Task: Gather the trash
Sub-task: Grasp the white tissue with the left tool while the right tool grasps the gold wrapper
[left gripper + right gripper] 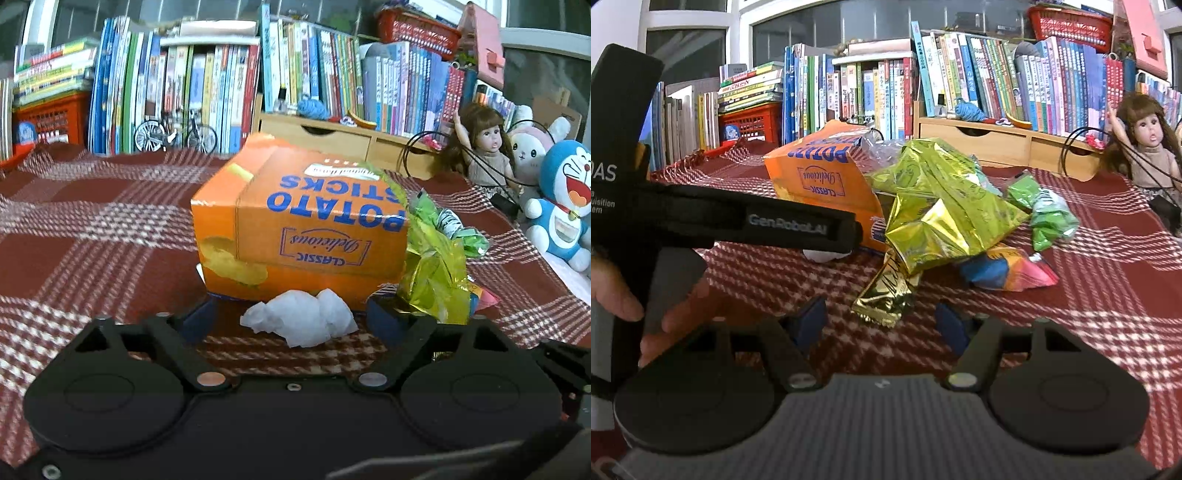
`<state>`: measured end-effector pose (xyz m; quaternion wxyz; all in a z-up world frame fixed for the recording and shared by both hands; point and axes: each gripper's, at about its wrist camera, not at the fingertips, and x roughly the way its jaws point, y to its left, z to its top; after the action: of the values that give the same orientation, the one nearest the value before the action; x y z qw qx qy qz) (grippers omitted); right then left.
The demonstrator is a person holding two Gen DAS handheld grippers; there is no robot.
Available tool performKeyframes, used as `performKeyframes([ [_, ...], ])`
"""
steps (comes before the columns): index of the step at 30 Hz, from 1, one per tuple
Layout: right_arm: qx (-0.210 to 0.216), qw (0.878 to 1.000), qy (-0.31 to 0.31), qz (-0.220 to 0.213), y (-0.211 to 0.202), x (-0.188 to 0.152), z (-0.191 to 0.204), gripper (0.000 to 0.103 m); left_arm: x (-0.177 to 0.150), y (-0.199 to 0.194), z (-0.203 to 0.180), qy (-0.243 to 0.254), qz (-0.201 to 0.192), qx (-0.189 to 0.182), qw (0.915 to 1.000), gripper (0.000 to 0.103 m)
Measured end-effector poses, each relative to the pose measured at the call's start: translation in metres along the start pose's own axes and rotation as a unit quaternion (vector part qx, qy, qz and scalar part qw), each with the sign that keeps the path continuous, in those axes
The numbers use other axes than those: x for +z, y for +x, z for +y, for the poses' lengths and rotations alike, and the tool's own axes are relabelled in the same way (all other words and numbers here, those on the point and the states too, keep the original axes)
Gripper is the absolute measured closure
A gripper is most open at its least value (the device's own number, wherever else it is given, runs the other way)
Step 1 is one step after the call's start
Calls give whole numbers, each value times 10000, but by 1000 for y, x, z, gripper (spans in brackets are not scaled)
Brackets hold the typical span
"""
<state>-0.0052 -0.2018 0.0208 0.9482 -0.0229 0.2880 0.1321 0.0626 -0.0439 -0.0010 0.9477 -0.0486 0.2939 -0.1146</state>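
Left gripper (295,321): jaws spread, straddling a white tissue (301,322) without pressing it; nothing held.
Right gripper (882,325): jaws spread and empty, aimed at a gold wrapper (884,297) lying just ahead of it.

Landmark: orange box (295,221), on its side on the plaid counter (92,240).
- Tissue: touching or just before the box's near face.
- Yellow-green foil (945,206): crumpled against the box's right side.
- Gold wrapper: before the foil, nearer than the box.
- Green bag (1052,218): right of the foil.
- Multicoloured packet (1008,269): right of the box, before the green bag.
- Doll (1148,155), books (997,74): behind and right of the box; not trash.

Status: early, by my judgement. No bin or bag for the trash in view; every piece still lies on the counter. Tissue looks first for pickup, then the gold wrapper; box, foil, bag, packet remain.
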Motion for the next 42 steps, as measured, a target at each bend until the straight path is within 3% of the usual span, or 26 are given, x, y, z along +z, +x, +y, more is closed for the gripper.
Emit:
performKeyframes([
  [2,15,10000,-3,55,7,3,0,28,1,6,2,-42,109,-39,9999,56],
  [5,37,9999,60,99,14,8,0,36,0,7,6,-184,187,-128,9996,65],
  [6,37,9999,95,106,15,9,0,46,0,5,6,-172,185,-129,9996,66],
  [9,39,9998,176,131,17,11,-2,63,-2,-2,3,-4,117,-85,9999,67],
  [23,149,9998,153,21,-13,1,5,66,-15,-59,4,99,-189,-53,9998,67],
  [42,179,9996,219,98,-60,-26,25,66,-60,-136,1,276,-109,-66,9995,67],
])
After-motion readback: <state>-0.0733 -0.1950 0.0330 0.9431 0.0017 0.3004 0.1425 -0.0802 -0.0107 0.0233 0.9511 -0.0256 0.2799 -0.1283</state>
